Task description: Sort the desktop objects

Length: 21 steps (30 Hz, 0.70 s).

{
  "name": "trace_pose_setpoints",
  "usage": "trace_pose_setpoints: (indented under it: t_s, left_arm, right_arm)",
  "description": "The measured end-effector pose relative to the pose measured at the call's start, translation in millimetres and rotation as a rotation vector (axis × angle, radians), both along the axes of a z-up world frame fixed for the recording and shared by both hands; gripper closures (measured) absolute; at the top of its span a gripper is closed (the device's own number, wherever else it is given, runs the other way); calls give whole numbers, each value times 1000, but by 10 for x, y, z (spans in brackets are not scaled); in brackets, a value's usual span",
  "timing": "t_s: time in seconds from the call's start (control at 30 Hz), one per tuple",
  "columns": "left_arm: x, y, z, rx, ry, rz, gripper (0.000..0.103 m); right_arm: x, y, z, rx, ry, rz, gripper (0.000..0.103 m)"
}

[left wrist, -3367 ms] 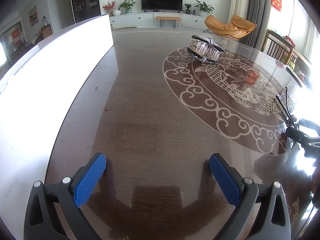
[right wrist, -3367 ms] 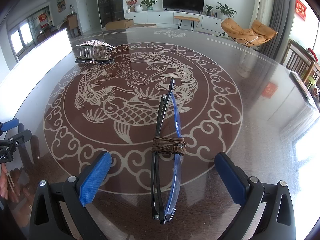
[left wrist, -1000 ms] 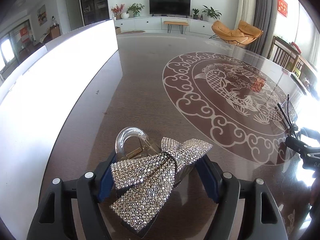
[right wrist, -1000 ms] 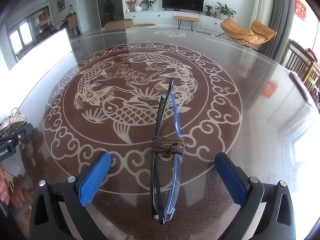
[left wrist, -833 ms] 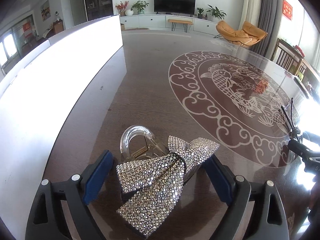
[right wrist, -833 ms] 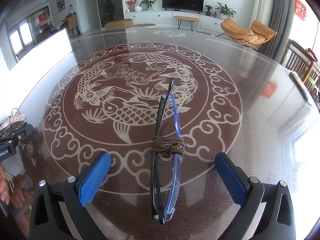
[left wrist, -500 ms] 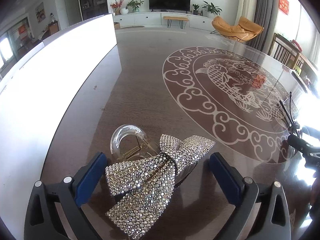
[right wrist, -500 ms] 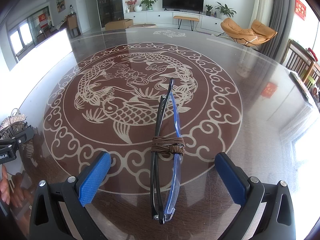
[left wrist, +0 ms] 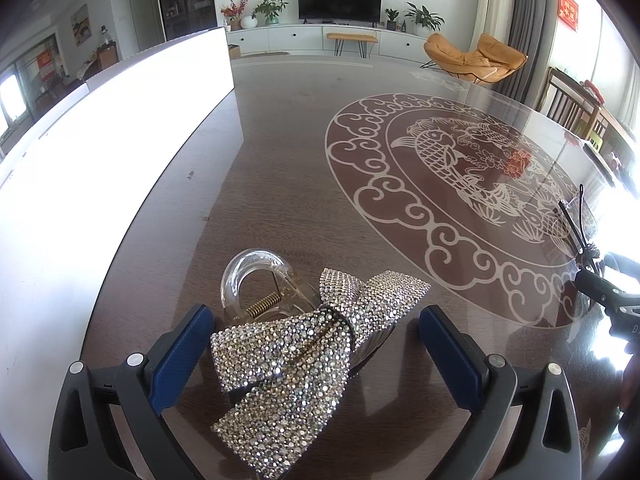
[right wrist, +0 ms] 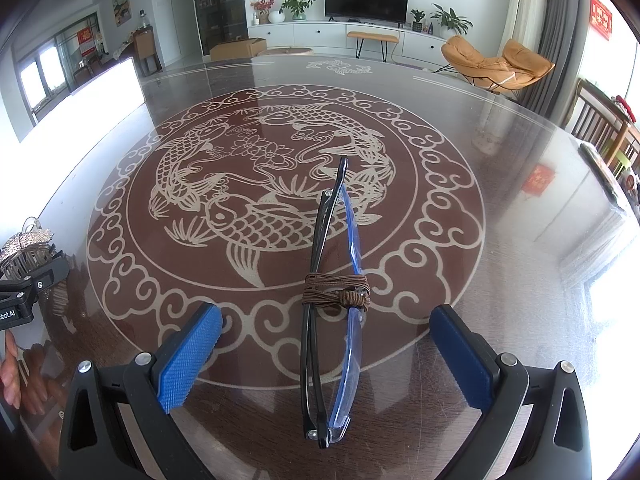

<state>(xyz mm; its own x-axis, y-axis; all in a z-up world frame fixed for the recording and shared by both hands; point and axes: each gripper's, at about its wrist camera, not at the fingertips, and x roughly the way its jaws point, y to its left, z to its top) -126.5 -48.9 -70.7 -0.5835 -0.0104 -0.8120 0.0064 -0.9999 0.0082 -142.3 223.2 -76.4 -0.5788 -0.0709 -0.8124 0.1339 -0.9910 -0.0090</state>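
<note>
A rhinestone bow hair clip (left wrist: 296,360) with a clear plastic claw lies on the dark table (left wrist: 280,184), near its left side. My left gripper (left wrist: 316,344) stands open around it, and both blue pads are clear of the bow. In the right wrist view the clip (right wrist: 24,240) shows at the far left. Folded glasses (right wrist: 354,344) with a black frame and blue lenses, tied with a brown cord (right wrist: 336,294), lie on the koi-patterned disc. My right gripper (right wrist: 326,344) is open on either side of them without touching.
A bright white panel (left wrist: 100,140) runs along the table's left edge. The round koi pattern (right wrist: 280,184) fills the table's middle. A person's hand (right wrist: 8,372) holds the left gripper. Chairs (right wrist: 600,132) stand off the table's right side.
The left gripper, shut on the bow hair clip a second ago, has opened, and the clip now lies on the table between its pads. The right gripper and the glasses have not moved.
</note>
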Motion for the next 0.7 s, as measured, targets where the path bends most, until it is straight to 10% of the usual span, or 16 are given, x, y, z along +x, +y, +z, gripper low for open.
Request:
trace_pose_setpoints:
  t_s: [0.27, 0.37, 0.5, 0.7]
  left_arm:
    - [-3, 2, 16, -3, -45, -83, 0]
    - [-77, -59, 51, 0, -107, -92, 0]
    - [-62, -130, 178, 38, -66, -98, 48]
    - [191, -182, 428, 92, 32, -125, 56]
  right_arm:
    - [-170, -49, 35, 15, -128, 57, 0]
    - [-243, -48, 90, 23, -157, 93, 17]
    - [-275, -101, 171, 31, -175, 115, 73]
    - [-184, -147, 329, -3, -172, 126, 73]
